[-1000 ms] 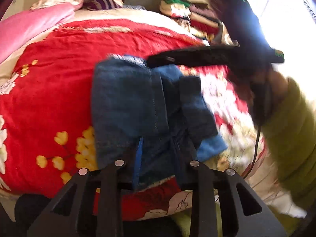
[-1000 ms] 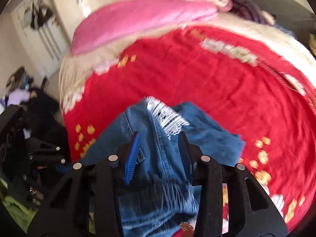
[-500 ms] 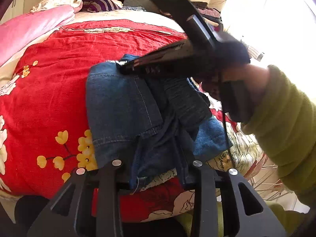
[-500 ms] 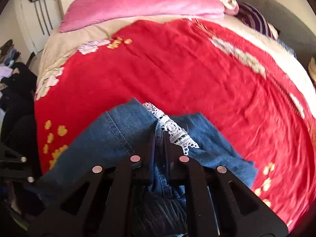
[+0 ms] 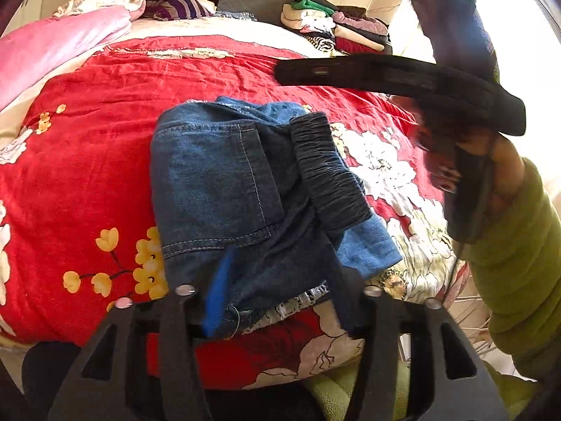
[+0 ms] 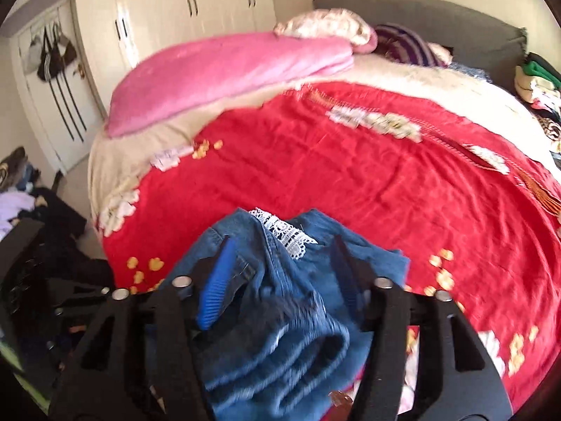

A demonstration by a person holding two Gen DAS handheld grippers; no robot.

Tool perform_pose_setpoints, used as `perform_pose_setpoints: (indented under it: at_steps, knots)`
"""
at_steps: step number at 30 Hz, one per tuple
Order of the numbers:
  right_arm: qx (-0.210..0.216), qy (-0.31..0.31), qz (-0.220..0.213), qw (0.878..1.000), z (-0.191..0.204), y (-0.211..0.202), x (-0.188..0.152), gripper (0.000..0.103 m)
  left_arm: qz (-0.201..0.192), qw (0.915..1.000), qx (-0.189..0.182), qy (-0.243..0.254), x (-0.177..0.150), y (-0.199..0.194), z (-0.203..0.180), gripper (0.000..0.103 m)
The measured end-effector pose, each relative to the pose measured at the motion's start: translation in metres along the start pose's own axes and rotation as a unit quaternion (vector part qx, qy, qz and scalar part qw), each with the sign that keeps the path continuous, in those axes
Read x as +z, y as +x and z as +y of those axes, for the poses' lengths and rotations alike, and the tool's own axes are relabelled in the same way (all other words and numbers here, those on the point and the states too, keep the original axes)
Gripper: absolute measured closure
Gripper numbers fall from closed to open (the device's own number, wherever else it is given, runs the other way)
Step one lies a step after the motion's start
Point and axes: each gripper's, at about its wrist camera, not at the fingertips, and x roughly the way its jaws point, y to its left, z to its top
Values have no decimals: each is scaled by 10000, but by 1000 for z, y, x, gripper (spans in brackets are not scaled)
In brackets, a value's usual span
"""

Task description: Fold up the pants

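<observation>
Folded pants [image 5: 242, 189] lie on the bed [image 5: 87, 161], near its foot edge, on the red flowered cover. We see blue denim in a squat bundle, dark gathered waistband [image 5: 326, 172] across the top on the side toward the right hand, a lighter blue flap just beyond it. White lace trim [image 5: 298, 303] shows at the bundle's near edge, and again at its far edge in the right wrist view [image 6: 284, 231].

Our left tool [image 5: 280, 298]: jaws apart, having just been opening. The near hem of the pants lies between the fingers; the pads do not press on it. The blue pad on one finger [image 5: 217, 291] stands clear beside the cloth.

Our right tool [image 6: 284, 280]: jaws apart too, just opened. The denim lies below and between the fingers, not pinched. In the left wrist view the same tool [image 5: 368, 73] hangs above the far right part of the bundle, clear of it, held by a hand [image 5: 491, 175] in a green sleeve [image 5: 519, 263].

Elsewhere on the bed: pink blanket [image 6: 224, 73] along the far left edge, pillows at the head, a stack of folded clothes [image 5: 333, 24] at the far right corner. White wardrobe [image 6: 168, 17] behind.
</observation>
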Motion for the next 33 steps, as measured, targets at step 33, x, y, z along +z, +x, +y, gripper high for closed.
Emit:
perform_pose_setpoints:
  at_steps: [33]
  knots:
    - [-687, 564, -343, 9955, -4, -87, -78, 15, -553, 9972, 505, 43, 10, -40, 1, 10]
